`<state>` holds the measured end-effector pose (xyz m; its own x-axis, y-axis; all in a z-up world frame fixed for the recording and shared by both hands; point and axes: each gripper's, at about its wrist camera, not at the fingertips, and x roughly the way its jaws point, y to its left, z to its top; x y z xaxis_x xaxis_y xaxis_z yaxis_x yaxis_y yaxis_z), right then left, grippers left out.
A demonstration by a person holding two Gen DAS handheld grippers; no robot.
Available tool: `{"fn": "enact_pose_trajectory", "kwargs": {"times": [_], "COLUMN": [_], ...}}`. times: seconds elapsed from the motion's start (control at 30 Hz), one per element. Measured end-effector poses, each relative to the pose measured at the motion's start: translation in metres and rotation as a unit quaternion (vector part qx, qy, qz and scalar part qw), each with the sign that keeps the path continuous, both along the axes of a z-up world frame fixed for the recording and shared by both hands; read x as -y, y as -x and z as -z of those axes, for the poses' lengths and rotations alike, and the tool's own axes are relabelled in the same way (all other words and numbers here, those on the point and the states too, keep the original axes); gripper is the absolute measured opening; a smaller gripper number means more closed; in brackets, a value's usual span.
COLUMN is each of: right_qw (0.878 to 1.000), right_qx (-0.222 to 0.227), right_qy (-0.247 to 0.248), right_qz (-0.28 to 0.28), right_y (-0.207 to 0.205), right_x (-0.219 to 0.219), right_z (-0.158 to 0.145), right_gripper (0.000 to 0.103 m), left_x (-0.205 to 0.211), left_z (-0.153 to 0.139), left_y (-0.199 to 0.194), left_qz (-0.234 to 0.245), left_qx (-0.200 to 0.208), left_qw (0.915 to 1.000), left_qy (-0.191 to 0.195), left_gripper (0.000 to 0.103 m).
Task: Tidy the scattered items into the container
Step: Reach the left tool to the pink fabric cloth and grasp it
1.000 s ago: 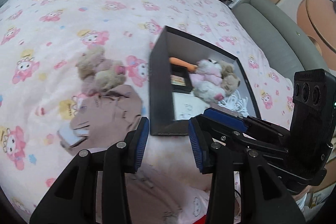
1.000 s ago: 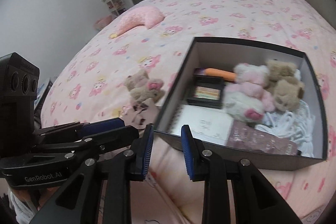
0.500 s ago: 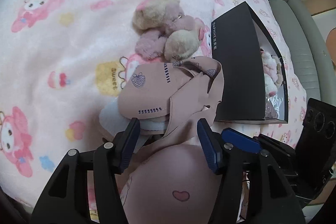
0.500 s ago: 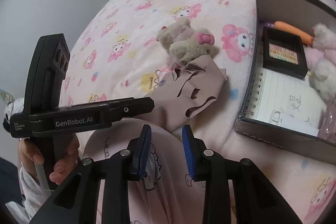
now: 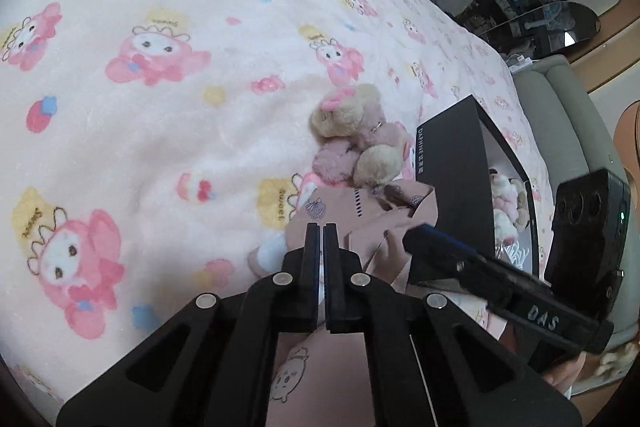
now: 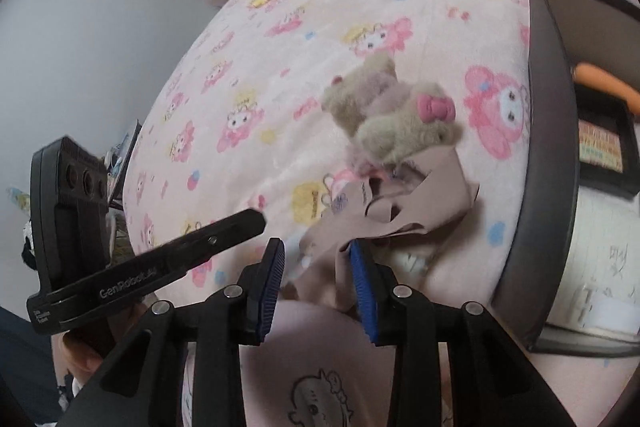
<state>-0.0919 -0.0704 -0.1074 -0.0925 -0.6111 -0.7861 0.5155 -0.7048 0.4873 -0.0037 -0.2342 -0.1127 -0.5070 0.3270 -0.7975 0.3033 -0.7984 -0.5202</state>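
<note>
Mauve cloth crumpled on bed beside black box | left tongs together, over cloth edge | right tongs opening, cloth between.

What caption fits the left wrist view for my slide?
Left gripper shut at the edge of a beige garment, beside a plush toy and black box on a pink blanket.
</note>
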Motion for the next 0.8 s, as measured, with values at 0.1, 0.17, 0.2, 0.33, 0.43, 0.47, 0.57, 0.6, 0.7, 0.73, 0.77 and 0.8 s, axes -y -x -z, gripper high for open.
{"fn": "enact_pose_trajectory", "kwargs": {"times": [0.1,0.17,0.2,0.33,0.43,0.47,0.57,0.6,0.7,0.73,0.77,0.8], "right_qw": [0.999,0.998,0.998,0.998,0.999,0.999,0.999,0.998,0.997,0.997,0.997,0.997], "right_qx": [0.027,0.024,0.014,0.027,0.004,-0.008,-0.041,-0.05,-0.062,-0.053,-0.041,-0.031], "right_qy": [-0.042,-0.057,-0.062,-0.061,-0.046,-0.037,-0.031,-0.029,-0.041,-0.054,-0.064,-0.069], "right_qz": [0.002,-0.003,-0.007,-0.015,0.002,0.002,0.008,0.015,0.033,0.03,0.022,0.014], "right_y": [0.012,0.01,0.007,0.005,0.004,0.003,0.002,0.004,0.013,0.016,0.019,0.02], "right_x": [0.013,0.015,0.016,0.017,0.009,0.008,0.005,0.003,0.003,0.006,0.009,0.012], "right_z": [0.012,0.015,0.014,0.024,0.013,0.007,-0.01,-0.015,-0.016,-0.012,-0.008,-0.004], "right_gripper": [0.029,0.029,0.03,0.033,0.033,0.033,0.033,0.033,0.041,0.043,0.043,0.043], "left_x": [0.008,0.008,0.007,0.003,0.006,0.008,0.02,0.024,0.039,0.048,0.054,0.057], "left_z": [0.03,0.046,0.054,0.077,0.052,0.04,0.015,0.013,0.021,0.026,0.028,0.03], "left_y": [0.003,0.002,0.004,0.013,0.003,-0.004,-0.028,-0.033,-0.044,-0.047,-0.047,-0.048], "left_qz": [0.004,0.017,0.026,0.02,-0.011,-0.024,-0.068,-0.071,-0.1,-0.105,-0.109,-0.113], "left_qx": [0.061,0.07,0.071,0.077,0.027,0.013,-0.008,-0.002,0.031,0.035,0.037,0.033], "left_qw": [0.9979,0.9955,0.9929,0.9834,0.9925,0.9951,0.9974,0.9974,0.9943,0.9936,0.9931,0.9929], "left_qy": [-0.02,-0.061,-0.092,-0.163,-0.119,-0.095,-0.02,-0.007,0.019,0.024,0.022,0.013], "left_gripper": [0.031,0.057,0.059,0.008,0.005,0.004,0.004,0.004,0.006,0.012,0.021,0.029]}}
